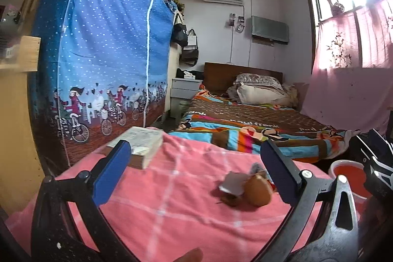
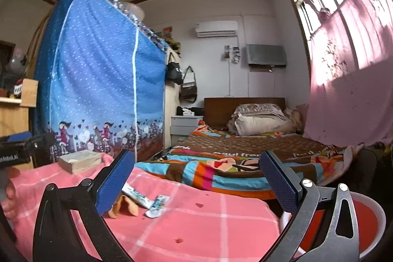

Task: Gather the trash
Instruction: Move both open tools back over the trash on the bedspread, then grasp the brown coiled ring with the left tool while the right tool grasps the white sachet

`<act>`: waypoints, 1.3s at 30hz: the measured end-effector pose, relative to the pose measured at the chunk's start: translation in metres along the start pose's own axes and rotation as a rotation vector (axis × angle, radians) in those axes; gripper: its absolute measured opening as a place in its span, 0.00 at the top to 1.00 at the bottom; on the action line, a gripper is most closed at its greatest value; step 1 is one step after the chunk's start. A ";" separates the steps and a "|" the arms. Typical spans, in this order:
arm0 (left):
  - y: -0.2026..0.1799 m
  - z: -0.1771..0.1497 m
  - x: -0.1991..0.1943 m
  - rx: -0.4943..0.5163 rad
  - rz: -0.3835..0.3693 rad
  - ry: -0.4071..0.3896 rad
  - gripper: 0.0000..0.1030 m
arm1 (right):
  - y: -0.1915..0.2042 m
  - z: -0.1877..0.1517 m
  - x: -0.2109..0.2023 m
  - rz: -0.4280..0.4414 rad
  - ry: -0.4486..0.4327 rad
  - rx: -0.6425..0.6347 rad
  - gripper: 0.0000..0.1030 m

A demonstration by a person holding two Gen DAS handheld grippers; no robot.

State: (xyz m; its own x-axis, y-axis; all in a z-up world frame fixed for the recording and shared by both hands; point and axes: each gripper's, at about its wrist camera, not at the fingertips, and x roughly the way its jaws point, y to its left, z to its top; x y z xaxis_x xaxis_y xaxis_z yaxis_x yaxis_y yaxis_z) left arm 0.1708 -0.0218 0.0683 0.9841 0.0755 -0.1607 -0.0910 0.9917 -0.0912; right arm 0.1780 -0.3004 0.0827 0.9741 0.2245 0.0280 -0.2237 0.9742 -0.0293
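A brown-orange fruit peel (image 1: pixel 258 190) and a silvery wrapper (image 1: pixel 232 183) lie together on the pink checked cloth (image 1: pixel 172 200), just ahead of my left gripper (image 1: pixel 195 146), close to its right finger. That gripper is open and holds nothing. The right wrist view shows the orange peel (image 2: pixel 125 208) and two blue-and-white wrappers (image 2: pixel 137 195) (image 2: pixel 158 205) beside the left finger of my right gripper (image 2: pixel 196 154), which is open and empty. A red bin with a white rim (image 2: pixel 363 220) stands low at the right, past the cloth's edge.
A thick book (image 1: pixel 142 146) rests on the far left of the cloth. A blue fabric wardrobe (image 1: pixel 103 41) rises at the left. Beyond the cloth is a bed with a striped cover (image 1: pixel 245 124). Small dark crumbs (image 2: pixel 200 205) dot the cloth. A hand (image 2: pixel 9 195) holds the left gripper's body.
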 end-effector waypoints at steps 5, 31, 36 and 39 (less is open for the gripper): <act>0.016 -0.003 0.005 0.004 -0.011 0.028 0.00 | 0.022 -0.008 0.008 0.026 0.019 -0.044 0.00; -0.035 -0.044 0.095 0.185 -0.310 0.563 0.34 | 0.023 -0.037 0.094 0.103 0.482 -0.009 0.34; -0.046 -0.048 0.108 0.199 -0.312 0.613 0.44 | 0.021 -0.047 0.105 0.129 0.565 0.020 0.46; -0.048 -0.048 0.114 0.194 -0.303 0.624 0.54 | 0.022 -0.049 0.109 0.146 0.595 0.019 0.49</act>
State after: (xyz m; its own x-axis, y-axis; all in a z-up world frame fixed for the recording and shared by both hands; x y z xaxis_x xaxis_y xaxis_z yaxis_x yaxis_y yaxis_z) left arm 0.2799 -0.0662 0.0071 0.6862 -0.2219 -0.6928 0.2579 0.9647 -0.0535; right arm 0.2811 -0.2556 0.0361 0.7842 0.3099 -0.5376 -0.3511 0.9360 0.0274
